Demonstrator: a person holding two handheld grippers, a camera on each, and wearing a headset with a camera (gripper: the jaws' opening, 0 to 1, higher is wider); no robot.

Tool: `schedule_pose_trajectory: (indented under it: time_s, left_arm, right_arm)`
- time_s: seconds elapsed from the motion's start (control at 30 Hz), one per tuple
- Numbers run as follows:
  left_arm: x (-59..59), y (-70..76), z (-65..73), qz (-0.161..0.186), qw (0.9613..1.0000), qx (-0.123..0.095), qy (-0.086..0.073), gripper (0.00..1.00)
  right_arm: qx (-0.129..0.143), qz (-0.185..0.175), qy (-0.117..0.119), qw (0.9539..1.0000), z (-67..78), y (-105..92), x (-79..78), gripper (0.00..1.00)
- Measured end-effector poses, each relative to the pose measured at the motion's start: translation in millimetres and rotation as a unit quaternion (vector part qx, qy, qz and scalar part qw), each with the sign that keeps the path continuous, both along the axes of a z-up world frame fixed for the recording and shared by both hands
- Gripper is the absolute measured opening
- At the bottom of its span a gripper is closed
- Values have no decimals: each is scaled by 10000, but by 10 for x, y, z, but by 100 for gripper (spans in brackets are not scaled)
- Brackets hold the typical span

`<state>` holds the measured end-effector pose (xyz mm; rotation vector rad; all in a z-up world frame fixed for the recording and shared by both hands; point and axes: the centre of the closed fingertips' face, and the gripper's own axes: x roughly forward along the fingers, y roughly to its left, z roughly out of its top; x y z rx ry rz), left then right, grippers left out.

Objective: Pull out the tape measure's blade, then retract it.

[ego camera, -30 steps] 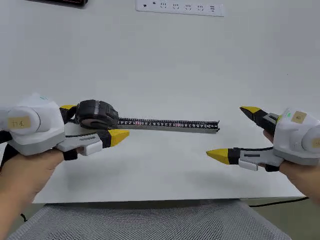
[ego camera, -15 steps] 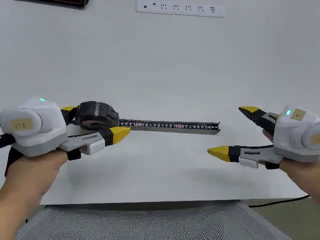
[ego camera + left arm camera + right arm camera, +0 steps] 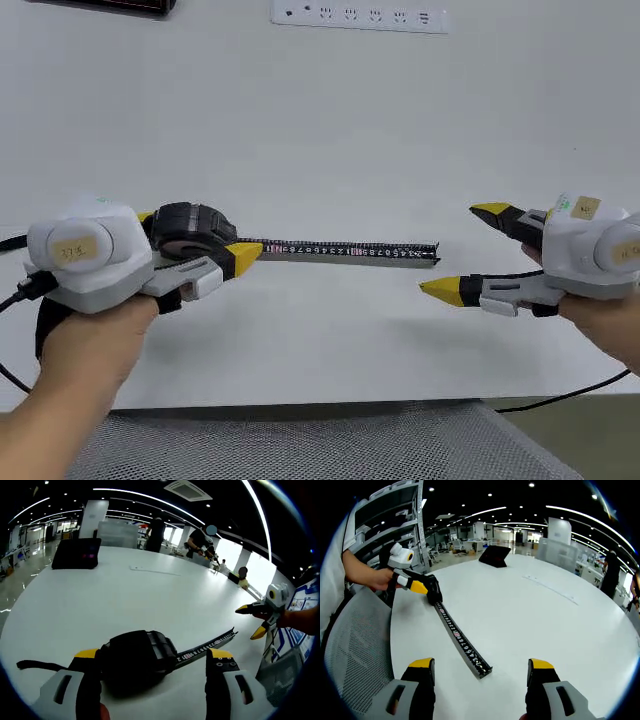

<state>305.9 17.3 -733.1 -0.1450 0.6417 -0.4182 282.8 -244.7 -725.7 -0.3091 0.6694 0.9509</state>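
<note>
The tape measure (image 3: 192,228) lies on the white worktop (image 3: 330,140). Its black case (image 3: 135,655) is toward the person's left, and its blade (image 3: 340,249) is drawn out flat across the worktop toward the right.

The left gripper (image 3: 196,234), held in the left hand (image 3: 95,335), sits around the case with its fingers (image 3: 220,662) open. In the left gripper view one yellow-tipped finger is right against the case's side. The other stands apart from the case, with a strip of bare worktop showing and the blade running out between the two. A black strap (image 3: 30,665) trails from the back of the case.

The right gripper (image 3: 466,250), in the right hand (image 3: 605,335), hovers just past the blade's free end. Its fingers (image 3: 422,672) are spread wide and hold nothing. In the right gripper view the blade's tip lies ahead of the two fingers and between them, touching neither.

A white power strip (image 3: 360,15) lies at the far side of the worktop, and a grey mesh chair (image 3: 300,440) shows below the near edge.
</note>
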Motion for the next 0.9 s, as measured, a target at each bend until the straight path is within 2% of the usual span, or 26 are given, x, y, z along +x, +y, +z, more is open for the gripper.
schedule_pose_trajectory:
  time_s: [0.2,0.3,0.37,0.43,0.7,0.9]
  left_arm:
    - [24,34,-22,179,9998,55,21,80]
    - [44,46,-28,331,9994,-40,67,79]
    - [53,53,-48,362,9993,21,91,78]
    - [59,57,-50,424,9990,-23,110,78]
    - [81,100,-99,575,9981,126,174,73]
    - [92,136,-126,697,9972,147,215,69]
  right_arm:
    - [-80,130,19,9999,-25,-6,33,70]
    - [-118,196,36,9997,-44,-5,44,70]
    - [-136,236,61,9996,-62,-6,47,69]
    - [-151,264,73,9995,-72,-5,51,69]
    - [-205,370,125,9990,-107,-2,67,68]
    - [-223,416,141,9988,-116,3,74,67]
